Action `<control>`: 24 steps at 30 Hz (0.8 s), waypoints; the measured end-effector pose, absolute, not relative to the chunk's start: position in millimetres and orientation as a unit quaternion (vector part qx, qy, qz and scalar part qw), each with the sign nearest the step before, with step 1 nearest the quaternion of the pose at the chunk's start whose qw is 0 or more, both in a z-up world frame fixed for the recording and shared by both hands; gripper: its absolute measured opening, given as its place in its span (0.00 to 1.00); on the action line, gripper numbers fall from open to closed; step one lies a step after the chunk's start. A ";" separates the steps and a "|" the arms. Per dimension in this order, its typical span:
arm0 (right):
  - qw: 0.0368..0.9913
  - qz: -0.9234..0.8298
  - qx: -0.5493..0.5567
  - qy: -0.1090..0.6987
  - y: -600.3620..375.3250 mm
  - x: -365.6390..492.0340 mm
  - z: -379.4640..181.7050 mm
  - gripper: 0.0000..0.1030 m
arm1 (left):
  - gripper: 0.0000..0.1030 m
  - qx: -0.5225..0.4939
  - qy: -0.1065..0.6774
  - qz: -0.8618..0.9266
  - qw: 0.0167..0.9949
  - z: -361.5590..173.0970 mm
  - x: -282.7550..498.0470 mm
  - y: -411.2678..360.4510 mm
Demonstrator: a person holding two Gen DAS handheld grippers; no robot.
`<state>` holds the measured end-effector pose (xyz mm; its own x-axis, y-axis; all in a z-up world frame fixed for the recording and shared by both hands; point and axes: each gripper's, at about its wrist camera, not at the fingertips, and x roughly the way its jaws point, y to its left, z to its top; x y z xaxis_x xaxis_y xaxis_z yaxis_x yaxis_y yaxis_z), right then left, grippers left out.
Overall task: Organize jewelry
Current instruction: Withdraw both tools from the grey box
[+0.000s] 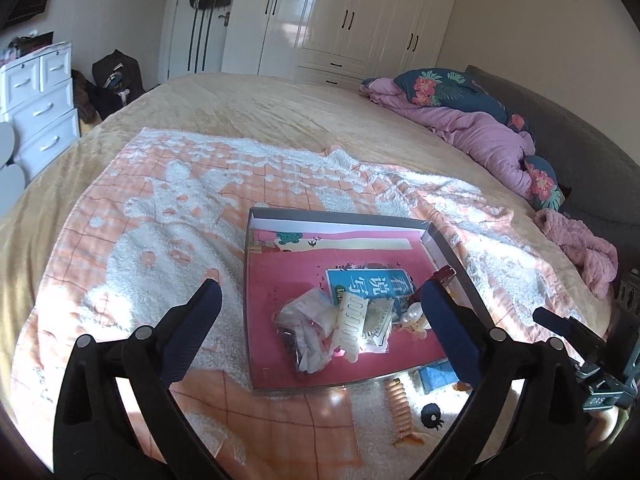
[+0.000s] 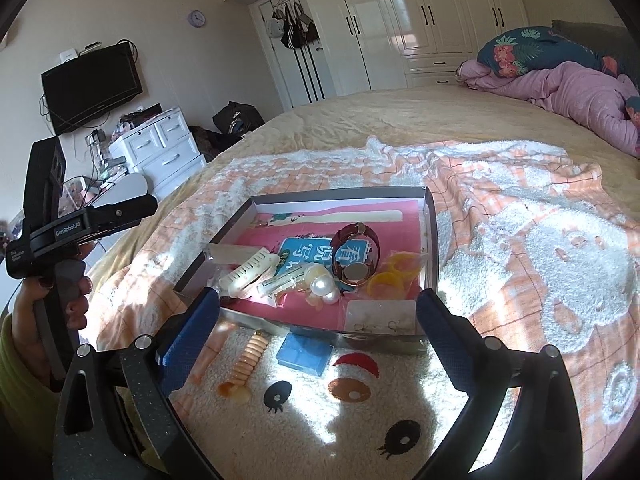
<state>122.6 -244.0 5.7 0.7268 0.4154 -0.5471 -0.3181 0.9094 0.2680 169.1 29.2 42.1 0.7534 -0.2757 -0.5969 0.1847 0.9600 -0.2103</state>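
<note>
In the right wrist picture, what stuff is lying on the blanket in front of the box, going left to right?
Peach spiral hair tie → blue case → red patch on the blanket.

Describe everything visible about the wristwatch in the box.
The wristwatch has a dark red, leather-looking strap closed into a loop and a round metallic case that looks rose-gold; the dial cannot be read. It stands on edge inside the shallow box, case low and facing the right wrist camera, strap arching up behind. It rests on the pink lining over a blue printed card, beside pearl-like beads and orange rings. Neither pair of tongs touches it.
</note>
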 end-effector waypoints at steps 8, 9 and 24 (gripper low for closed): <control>0.927 0.199 0.071 0.309 -244.1 112.9 9.4 0.95 | 0.91 -0.056 0.320 -0.120 0.938 49.5 149.9 26.5; 0.927 0.199 0.072 0.310 -244.0 112.9 9.3 0.95 | 0.91 -0.055 0.321 -0.120 0.938 49.1 148.2 26.2; 0.924 0.207 0.063 0.314 -241.1 100.1 9.5 0.95 | 0.91 -0.045 0.348 -0.117 0.929 29.2 126.3 19.6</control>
<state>100.1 -241.1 9.5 0.7175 0.4230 -0.5535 -0.3433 0.9061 0.2473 126.3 19.6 29.2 0.7310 -0.2493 -0.6352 0.1862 0.9684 -0.1658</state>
